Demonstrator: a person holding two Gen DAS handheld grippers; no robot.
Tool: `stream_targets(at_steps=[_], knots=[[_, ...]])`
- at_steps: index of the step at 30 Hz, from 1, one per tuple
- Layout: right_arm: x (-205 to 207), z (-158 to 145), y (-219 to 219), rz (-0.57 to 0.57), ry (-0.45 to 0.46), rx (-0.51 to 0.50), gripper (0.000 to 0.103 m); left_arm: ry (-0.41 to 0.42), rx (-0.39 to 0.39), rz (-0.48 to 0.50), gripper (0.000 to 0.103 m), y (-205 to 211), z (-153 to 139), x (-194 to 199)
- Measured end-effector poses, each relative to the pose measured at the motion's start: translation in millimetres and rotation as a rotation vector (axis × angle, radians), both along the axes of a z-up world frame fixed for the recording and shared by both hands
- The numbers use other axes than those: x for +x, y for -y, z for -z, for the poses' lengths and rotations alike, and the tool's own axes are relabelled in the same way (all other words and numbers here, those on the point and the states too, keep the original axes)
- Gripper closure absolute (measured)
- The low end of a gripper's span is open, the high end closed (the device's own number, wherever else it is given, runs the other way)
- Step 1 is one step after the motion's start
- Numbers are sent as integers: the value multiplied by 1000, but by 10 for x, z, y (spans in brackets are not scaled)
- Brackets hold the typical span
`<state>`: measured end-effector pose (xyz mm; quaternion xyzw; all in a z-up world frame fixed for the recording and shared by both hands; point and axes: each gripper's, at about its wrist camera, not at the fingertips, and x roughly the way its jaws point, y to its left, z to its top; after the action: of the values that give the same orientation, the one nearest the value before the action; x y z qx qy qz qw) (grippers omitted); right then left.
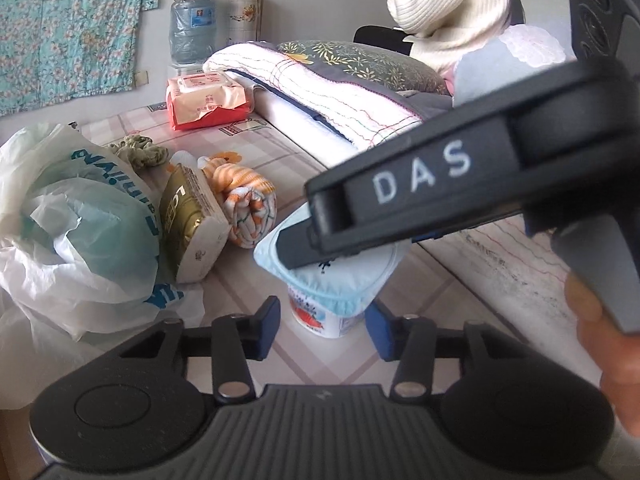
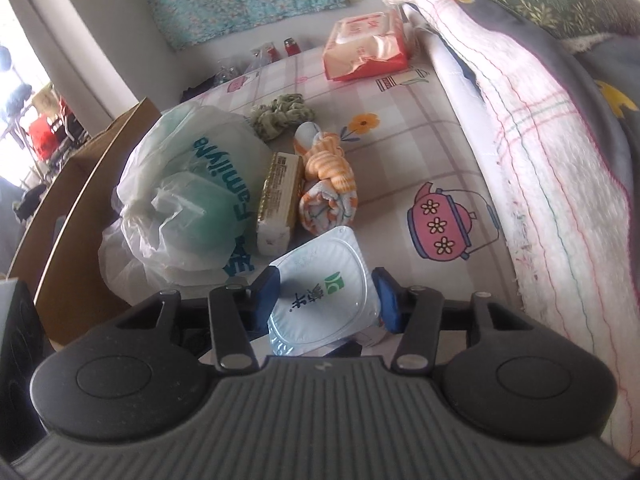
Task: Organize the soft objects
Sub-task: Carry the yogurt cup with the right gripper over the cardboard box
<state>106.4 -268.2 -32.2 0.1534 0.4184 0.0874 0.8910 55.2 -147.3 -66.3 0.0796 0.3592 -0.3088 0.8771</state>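
Note:
A white yogurt cup (image 1: pixel 320 312) with a pale blue foil lid (image 2: pixel 324 280) stands tilted over the patterned tablecloth. My left gripper (image 1: pixel 324 316) is low around the cup's body, a blue pad against each side. My right gripper (image 2: pixel 326 294) comes from above and clamps the lid's rim between its pads; in the left wrist view one of its fingers (image 1: pixel 420 188) lies across the lid. A rolled orange striped cloth (image 1: pixel 244 200) (image 2: pixel 328 188) and a green scrunchie (image 1: pixel 140 150) (image 2: pixel 282 114) lie farther back.
A white and green plastic bag (image 2: pixel 184 192) and a gold box (image 2: pixel 280 196) sit left of the cup. A red tissue pack (image 2: pixel 364 46) lies at the back, folded bedding (image 2: pixel 540 120) on the right, a cardboard box (image 2: pixel 80 200) at the left. A person in a white sweater (image 1: pixel 448 0) sits behind.

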Motion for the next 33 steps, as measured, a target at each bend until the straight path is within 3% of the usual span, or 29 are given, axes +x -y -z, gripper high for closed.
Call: stream_targets(at_steps=[5, 13, 18, 25, 33], knots=[[-44, -16, -93, -27, 12, -36, 55, 5, 8, -7, 64, -21, -26, -27], [-113, 34, -169, -57, -13, 51, 55, -18, 9, -29, 64, -267, -110, -130], [-147, 39, -310, -91, -3, 53, 54, 4, 9, -47, 63, -418, -95, -205], [-164, 22, -307, -84, 7, 40, 53, 18, 18, -58, 51, -407, -41, -225], [-171, 46, -306, -81, 1, 60, 53, 23, -30, -66, 52, -389, -12, -189]])
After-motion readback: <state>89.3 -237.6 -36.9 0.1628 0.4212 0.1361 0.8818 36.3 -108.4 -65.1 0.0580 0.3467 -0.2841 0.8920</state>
